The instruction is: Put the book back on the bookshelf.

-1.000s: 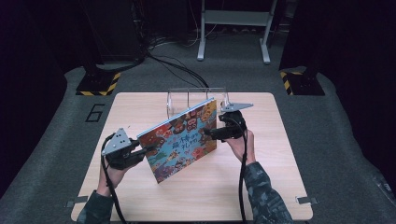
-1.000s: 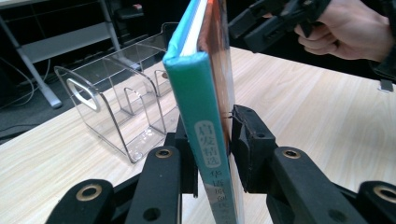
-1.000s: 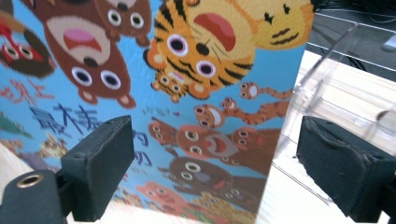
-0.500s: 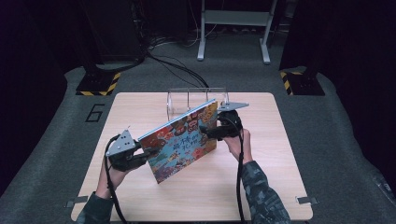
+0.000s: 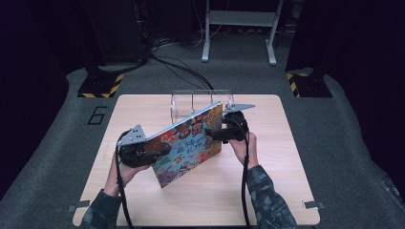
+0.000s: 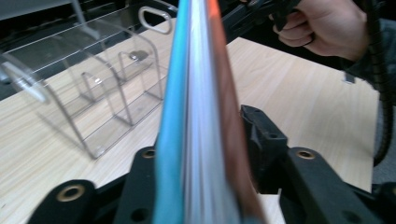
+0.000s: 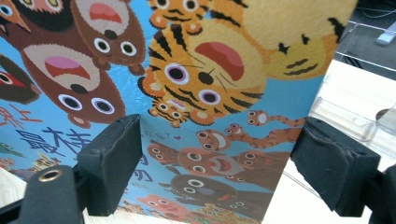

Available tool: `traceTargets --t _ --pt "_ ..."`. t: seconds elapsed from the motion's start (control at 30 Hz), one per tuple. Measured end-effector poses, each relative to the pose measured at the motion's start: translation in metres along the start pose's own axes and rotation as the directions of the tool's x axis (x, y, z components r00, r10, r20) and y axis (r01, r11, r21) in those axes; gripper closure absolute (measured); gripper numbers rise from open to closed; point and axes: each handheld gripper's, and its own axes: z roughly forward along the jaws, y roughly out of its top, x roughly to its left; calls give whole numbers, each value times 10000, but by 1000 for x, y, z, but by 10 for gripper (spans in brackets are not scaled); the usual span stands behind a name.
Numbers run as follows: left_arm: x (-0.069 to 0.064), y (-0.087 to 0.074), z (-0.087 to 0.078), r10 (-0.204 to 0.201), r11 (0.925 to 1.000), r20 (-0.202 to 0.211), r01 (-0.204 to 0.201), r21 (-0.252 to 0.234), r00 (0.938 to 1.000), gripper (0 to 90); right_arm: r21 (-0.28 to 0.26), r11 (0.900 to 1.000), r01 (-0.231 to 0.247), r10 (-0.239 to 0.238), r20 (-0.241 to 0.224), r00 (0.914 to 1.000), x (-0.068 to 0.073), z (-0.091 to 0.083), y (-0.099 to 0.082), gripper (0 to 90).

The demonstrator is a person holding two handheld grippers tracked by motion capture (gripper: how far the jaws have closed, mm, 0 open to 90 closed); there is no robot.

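Clear rack [image 5: 200, 99] stands just behind tilted book [image 5: 187, 143]; near table [image 5: 267, 191] surface bare.

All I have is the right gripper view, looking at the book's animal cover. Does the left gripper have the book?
Observer: In the left gripper view the book runs edge-on between the left gripper fingers. They have just been opening, and I cannot tell whether the pads press on it.
Operator: Is the book in the air or on the table?
Observer: In the high view it leans tilted, and its lower corner seems to rest on the table.
Operator: And the rack?
Observer: The clear rack stands on the far side of the book, just beyond its raised upper edge.
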Motion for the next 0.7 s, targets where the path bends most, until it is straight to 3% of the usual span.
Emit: traceTargets --t 0.03,0.17,0.3,0.4,0.57,0.7 --pt "-1 1 2 -113 9999 80 114 -94 9999 590 43 9999 143 -144 62 9999 1 0 0 172" --pt "2 2 4 -300 9989 351 312 -348 9989 563 86 9996 266 -268 248 9993 1 -2 0 170" --pt "2 5 3 -110 9997 -108 107 -228 9999 667 140 9994 324 -327 232 9992 0 -3 0 174" --pt "0 8 0 46 9995 -203 -52 -306 9998 770 147 9992 372 -375 220 9991 0 -6 -2 191" --pt "-3 12 0 197 9998 -211 -199 -88 9996 784 161 9991 400 -408 571 9975 -5 -15 -16 159" --pt "-2 13 0 124 9999 -140 -124 23 9998 785 755 9971 113 -192 1053 9943 -17 -22 -39 34"
